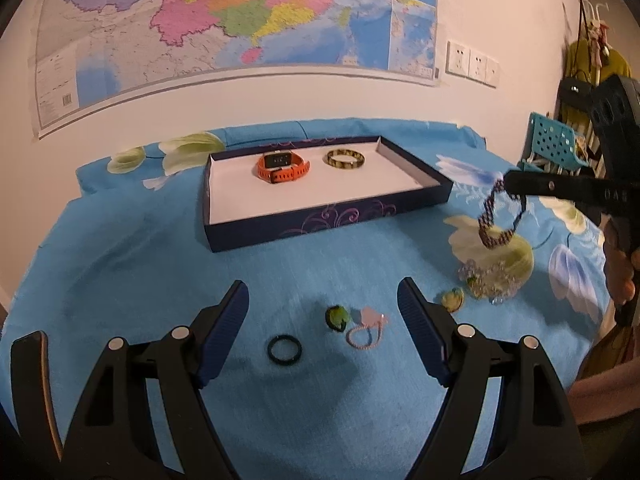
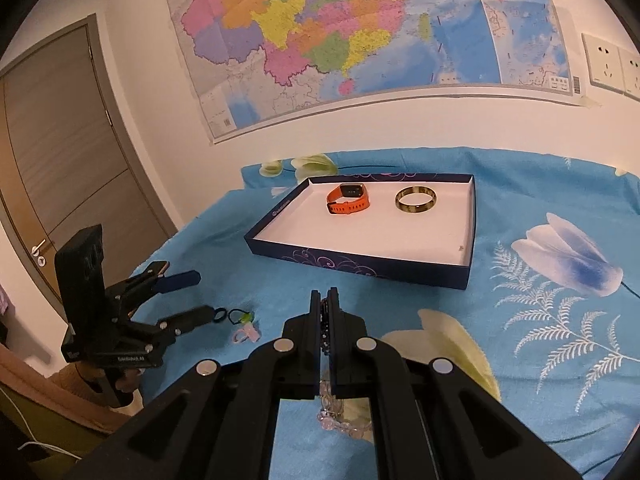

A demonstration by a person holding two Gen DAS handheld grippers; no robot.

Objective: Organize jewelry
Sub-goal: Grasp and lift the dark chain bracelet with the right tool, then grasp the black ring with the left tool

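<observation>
Holding a dark beaded bracelet [image 1: 498, 216] in my right gripper [image 2: 325, 300], fingers pressed together on it; in the left wrist view it dangles clear of the blue floral cloth [image 1: 140, 264], at the right of the frame. My left gripper [image 1: 323, 300] has its fingers spread, nothing between the pads. Below them, lower centre of that view, lie a dark ring [image 1: 284, 347], a green piece [image 1: 336, 317] and a pink hair tie [image 1: 365, 330], close together on the cloth. A clear bead bracelet [image 1: 486, 280] lies lower right, beneath the dangling one, with a small yellow-green piece [image 1: 452, 298] just beside it. The dark blue tray [image 1: 332, 220] sits centre frame; inside, near its far wall, an orange watch [image 1: 283, 166] and a gold bangle [image 1: 345, 159] stand apart. A map [image 1: 224, 12] covers the wall behind.
</observation>
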